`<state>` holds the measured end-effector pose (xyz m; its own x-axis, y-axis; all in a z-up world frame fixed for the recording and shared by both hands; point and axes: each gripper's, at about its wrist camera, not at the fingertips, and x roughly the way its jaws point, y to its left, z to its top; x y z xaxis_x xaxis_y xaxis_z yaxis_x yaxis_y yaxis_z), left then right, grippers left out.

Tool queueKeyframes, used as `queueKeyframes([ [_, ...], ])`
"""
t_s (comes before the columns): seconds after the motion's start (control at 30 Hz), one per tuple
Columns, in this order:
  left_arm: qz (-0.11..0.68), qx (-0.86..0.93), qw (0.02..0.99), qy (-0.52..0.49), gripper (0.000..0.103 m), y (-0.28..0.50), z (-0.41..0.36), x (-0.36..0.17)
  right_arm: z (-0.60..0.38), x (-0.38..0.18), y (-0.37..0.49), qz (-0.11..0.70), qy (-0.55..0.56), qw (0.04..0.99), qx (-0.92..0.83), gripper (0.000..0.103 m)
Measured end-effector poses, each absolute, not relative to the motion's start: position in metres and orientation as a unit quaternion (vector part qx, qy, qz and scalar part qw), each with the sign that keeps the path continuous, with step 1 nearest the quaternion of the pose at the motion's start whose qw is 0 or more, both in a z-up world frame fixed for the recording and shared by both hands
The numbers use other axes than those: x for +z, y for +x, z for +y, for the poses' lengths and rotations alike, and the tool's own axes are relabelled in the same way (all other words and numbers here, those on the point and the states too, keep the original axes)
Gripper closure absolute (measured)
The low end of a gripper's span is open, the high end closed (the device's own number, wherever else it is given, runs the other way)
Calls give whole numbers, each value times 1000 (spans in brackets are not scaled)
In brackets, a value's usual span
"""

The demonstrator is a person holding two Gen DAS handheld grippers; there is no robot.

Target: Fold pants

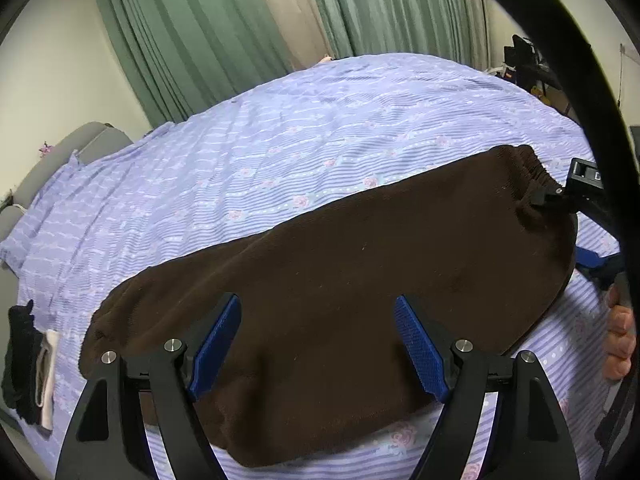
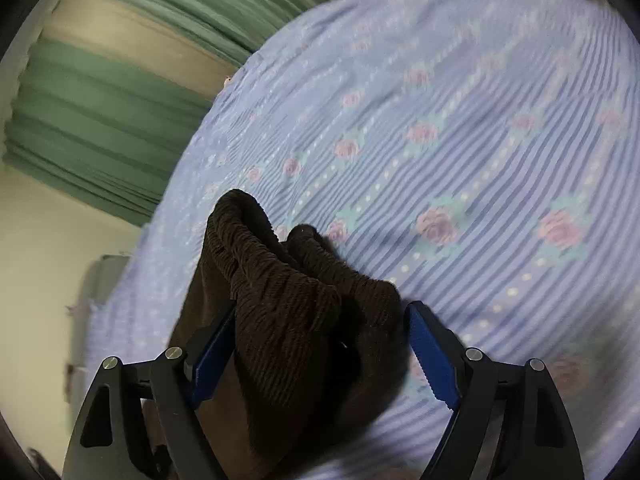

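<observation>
Dark brown corduroy pants (image 1: 340, 264) lie folded lengthwise across the bed, with the elastic waistband at the right end. My left gripper (image 1: 318, 304) hovers open over the near leg end, and its blue pads (image 1: 216, 344) stand wide apart with only cloth below them. In the right wrist view the bunched waistband (image 2: 280, 280) rises between the fingers of my right gripper (image 2: 324, 310). Its jaws are spread wide and the right pad (image 2: 432, 352) stands just clear of the cloth. From the left wrist view, the right gripper (image 1: 564, 228) shows at the waistband.
A lilac striped sheet with pink roses (image 1: 280, 140) covers the bed. Dark and white folded clothes (image 1: 24, 364) sit at its left edge. Green curtains (image 1: 192, 32) hang behind and a grey padded piece (image 1: 60, 156) stands at the left. A person's hand (image 1: 620, 340) shows at the right.
</observation>
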<state>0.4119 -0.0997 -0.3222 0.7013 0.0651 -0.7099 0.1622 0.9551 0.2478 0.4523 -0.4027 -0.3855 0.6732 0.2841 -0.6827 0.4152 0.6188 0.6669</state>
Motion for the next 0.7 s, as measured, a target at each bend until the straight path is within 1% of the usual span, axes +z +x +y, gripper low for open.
queueKeyframes([
  [0.03,386,-30,911,145,24,414,-98,-322,-404,-390,455,403,444,799,-39,37],
  [0.1,393,-42,908,137,32,418,-92,-323,-405,-397,458,415,446,792,-47,54],
  [0.13,397,-50,907,132,38,420,-91,-322,-406,-399,458,416,448,790,-44,59],
  [0.17,401,-58,906,125,42,422,-89,-321,-408,-396,456,418,445,791,-43,61],
  [0.2,403,-68,905,120,44,424,-89,-321,-408,-388,452,413,437,798,-41,64],
  [0.3,408,-89,900,125,51,430,-95,-325,-401,-360,437,398,395,827,-48,64],
  [0.37,427,-94,891,126,65,439,-95,-335,-391,-339,433,392,346,851,-55,65],
  [0.43,462,-90,876,109,72,452,-87,-352,-385,-326,430,389,319,862,-59,65],
  [0.53,496,-101,861,51,72,467,-71,-367,-382,-311,429,389,309,866,-59,65],
  [0.6,511,-108,852,40,72,474,-67,-369,-369,-301,432,391,278,875,-65,65],
  [0.7,529,-127,839,25,73,481,-55,-351,-354,-283,430,391,243,884,-80,64],
])
